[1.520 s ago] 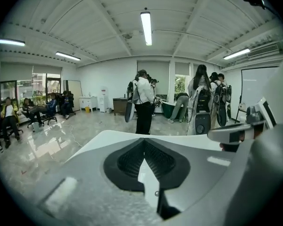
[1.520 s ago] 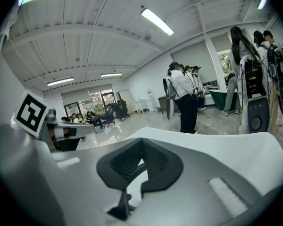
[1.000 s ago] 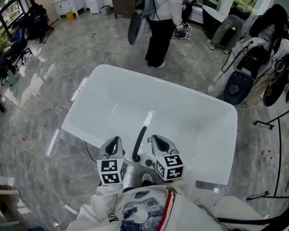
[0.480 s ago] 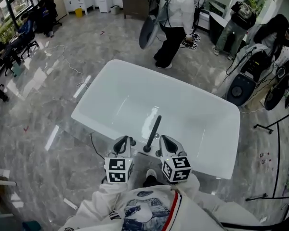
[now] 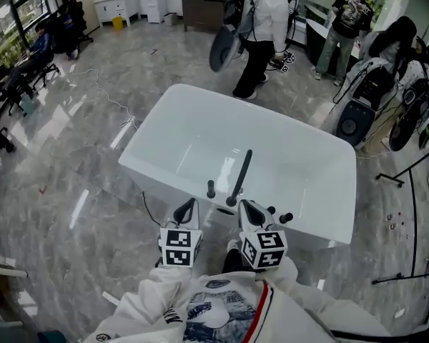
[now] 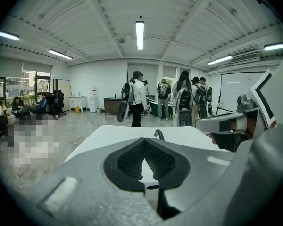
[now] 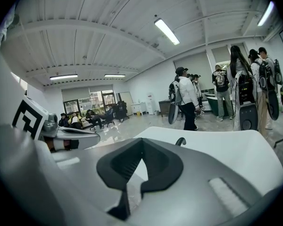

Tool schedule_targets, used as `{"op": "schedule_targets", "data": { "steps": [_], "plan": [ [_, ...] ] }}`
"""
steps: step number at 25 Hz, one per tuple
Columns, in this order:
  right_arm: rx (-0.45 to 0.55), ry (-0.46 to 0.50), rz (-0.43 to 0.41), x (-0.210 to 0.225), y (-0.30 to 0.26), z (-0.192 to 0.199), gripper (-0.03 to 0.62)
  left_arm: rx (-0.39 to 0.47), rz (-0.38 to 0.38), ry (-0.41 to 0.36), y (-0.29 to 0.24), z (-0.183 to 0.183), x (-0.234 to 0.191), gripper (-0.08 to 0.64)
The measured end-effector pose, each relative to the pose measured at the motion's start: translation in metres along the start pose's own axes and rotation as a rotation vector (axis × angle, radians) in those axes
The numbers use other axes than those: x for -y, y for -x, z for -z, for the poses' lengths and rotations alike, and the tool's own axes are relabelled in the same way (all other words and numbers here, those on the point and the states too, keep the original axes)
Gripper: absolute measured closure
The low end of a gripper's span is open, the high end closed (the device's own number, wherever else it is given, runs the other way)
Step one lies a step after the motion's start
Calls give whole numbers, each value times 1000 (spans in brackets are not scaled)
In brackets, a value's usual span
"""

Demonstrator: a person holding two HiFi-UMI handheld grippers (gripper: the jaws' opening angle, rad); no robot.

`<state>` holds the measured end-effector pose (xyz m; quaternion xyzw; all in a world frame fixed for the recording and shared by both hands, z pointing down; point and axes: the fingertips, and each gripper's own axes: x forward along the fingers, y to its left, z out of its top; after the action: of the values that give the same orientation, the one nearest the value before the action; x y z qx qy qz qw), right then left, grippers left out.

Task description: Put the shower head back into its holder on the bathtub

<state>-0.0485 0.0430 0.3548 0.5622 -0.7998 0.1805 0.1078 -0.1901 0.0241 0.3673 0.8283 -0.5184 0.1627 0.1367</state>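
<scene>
The white bathtub (image 5: 154, 143) stands in front of me on the grey floor. On its near rim a long black curved fitting (image 5: 240, 176) reaches over the basin; it shows as a black hook (image 6: 159, 134) in the left gripper view and again (image 7: 180, 141) in the right gripper view. Short black knobs (image 5: 211, 189) (image 5: 285, 218) stand beside it. I cannot tell which piece is the shower head. My left gripper (image 5: 191, 202) (image 6: 144, 140) and right gripper (image 5: 244, 204) (image 7: 142, 139) hover side by side just short of the near rim, both shut and holding nothing.
A person in a white top (image 5: 263, 27) stands beyond the tub's far side, with more people and black equipment (image 5: 349, 126) at the right. Cables (image 5: 104, 95) trail over the floor at the left. Tripod legs (image 5: 404, 177) stand at the right.
Both grippers have drawn back together from over the black fittings to just short of the tub's near rim. More of the rim and its knobs now shows. Jaws stayed shut.
</scene>
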Motion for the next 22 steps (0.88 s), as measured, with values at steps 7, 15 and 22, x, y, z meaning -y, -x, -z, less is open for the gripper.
{"op": "schedule_targets", "data": {
  "steps": [7, 15, 22],
  "plan": [
    [24, -11, 25, -28, 48, 10, 588, -2, 30, -13, 53, 16, 16, 554],
    [41, 19, 18, -42, 91, 20, 588, 10, 34, -15, 88, 28, 41, 554],
    [40, 34, 30, -26, 116, 17, 588, 14, 43, -32, 93, 23, 72, 554]
  ]
}}
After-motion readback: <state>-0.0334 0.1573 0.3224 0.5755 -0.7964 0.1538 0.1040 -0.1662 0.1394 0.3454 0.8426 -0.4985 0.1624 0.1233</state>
